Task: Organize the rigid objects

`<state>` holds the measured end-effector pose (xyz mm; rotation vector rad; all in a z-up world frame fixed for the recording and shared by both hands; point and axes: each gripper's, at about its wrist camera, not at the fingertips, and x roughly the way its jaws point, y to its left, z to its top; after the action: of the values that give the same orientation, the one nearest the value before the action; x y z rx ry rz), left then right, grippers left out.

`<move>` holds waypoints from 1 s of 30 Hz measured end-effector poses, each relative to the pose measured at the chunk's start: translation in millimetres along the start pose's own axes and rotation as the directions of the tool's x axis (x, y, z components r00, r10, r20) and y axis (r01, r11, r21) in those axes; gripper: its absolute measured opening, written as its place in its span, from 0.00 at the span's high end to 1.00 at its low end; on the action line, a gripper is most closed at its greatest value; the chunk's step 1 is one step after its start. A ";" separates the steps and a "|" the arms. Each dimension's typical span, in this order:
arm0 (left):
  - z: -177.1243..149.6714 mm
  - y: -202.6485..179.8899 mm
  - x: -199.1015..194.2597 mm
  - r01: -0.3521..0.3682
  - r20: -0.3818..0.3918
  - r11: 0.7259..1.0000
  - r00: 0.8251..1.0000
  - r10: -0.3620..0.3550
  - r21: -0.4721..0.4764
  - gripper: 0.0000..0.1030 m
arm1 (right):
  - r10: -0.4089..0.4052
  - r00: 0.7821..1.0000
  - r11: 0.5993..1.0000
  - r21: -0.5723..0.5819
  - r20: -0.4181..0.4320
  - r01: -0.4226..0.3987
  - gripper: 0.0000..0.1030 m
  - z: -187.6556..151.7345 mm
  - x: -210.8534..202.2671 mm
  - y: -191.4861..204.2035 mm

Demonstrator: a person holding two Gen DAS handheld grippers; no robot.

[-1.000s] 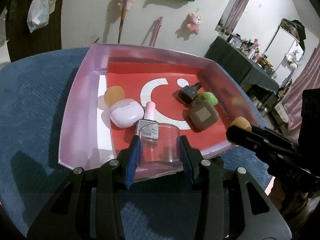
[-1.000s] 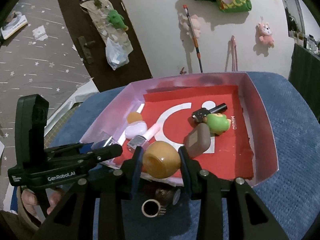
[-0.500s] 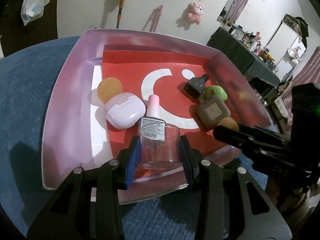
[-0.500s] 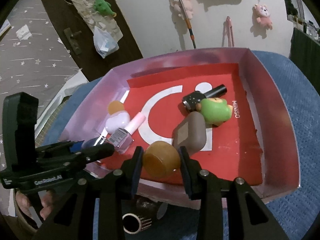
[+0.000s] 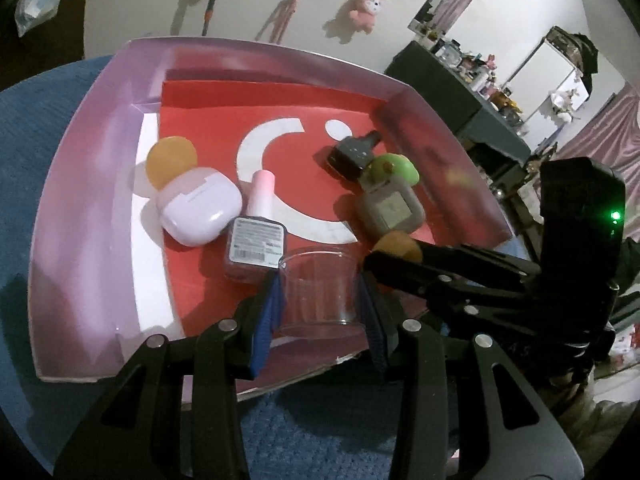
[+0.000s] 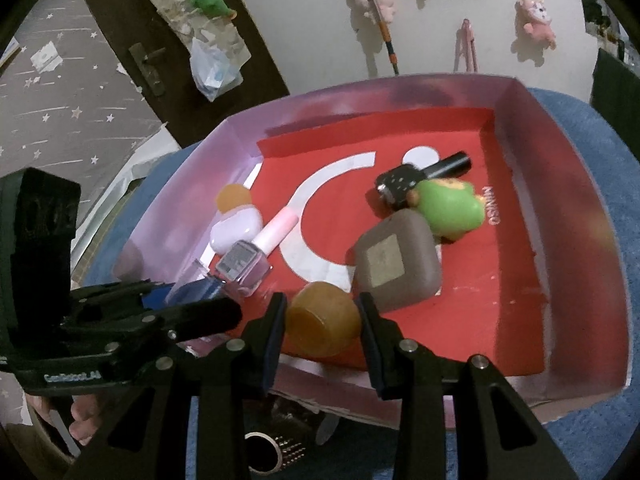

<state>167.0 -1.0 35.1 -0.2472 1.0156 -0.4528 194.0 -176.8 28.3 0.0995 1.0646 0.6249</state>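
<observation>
A clear plastic cup (image 5: 320,292) is being held between the pads of the left gripper (image 5: 322,304), whose jaws are closed in on its walls, mouth pointing away from the fingers, just over the near edge of the red-lined box (image 5: 80,208). In the same way, an amber rounded jar (image 6: 322,322) is being clamped on its sides by the right gripper (image 6: 322,328), its jaws drawn in only as far as the jar allows. Both pieces are being carried low over the near end of the box, probably so that they can be set down inside with the others instead of being dropped.

Just beyond the left fingertips a nail polish bottle (image 5: 256,240) with a pink cap is lying on its side, and beside it, further left, a lilac earbud case (image 5: 198,208) is resting against an orange disc (image 5: 171,160). Ahead of the right fingertips a brown square case (image 6: 396,264) is lying almost against the jar, with a green toy (image 6: 448,208) and a black bottle (image 6: 420,180) behind it.

Free floor is being left mainly to the right of the right fingers. Below them, outside the box, a small ring-shaped object (image 6: 266,450) is lying on the blue cloth (image 6: 580,452).
</observation>
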 end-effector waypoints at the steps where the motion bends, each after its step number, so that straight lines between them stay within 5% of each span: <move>1: 0.1 -0.9 1.7 -0.006 -0.003 1.000 1.000 0.006 0.006 0.64 | 0.002 1.000 1.000 -0.002 -0.003 -0.002 0.63 -0.1 0.8 -0.5; 7: 2.3 3.1 16.8 0.026 -0.054 1.000 0.998 -0.027 -0.013 0.64 | 0.005 1.000 1.000 -0.002 -0.026 -0.005 0.63 0.7 4.7 -1.7; 15: 9.1 13.1 17.8 -0.063 -0.019 0.998 0.998 0.062 -0.032 0.64 | 0.017 1.000 0.999 0.045 -0.024 -0.016 0.63 5.9 7.0 -9.1; 21: 12.5 15.6 19.2 -0.113 0.002 0.993 0.994 0.113 -0.032 0.64 | -0.138 0.990 0.990 0.000 0.016 0.138 0.63 12.1 12.2 -9.1; 30: 18.7 15.0 26.6 -0.180 0.024 0.984 0.983 0.180 -0.014 0.64 | -0.204 0.978 0.979 0.017 0.047 0.203 0.63 17.0 8.8 -23.9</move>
<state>198.6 -0.5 18.3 -0.1691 1.0063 -0.2794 221.4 -188.2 21.0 0.0158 1.0164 0.4289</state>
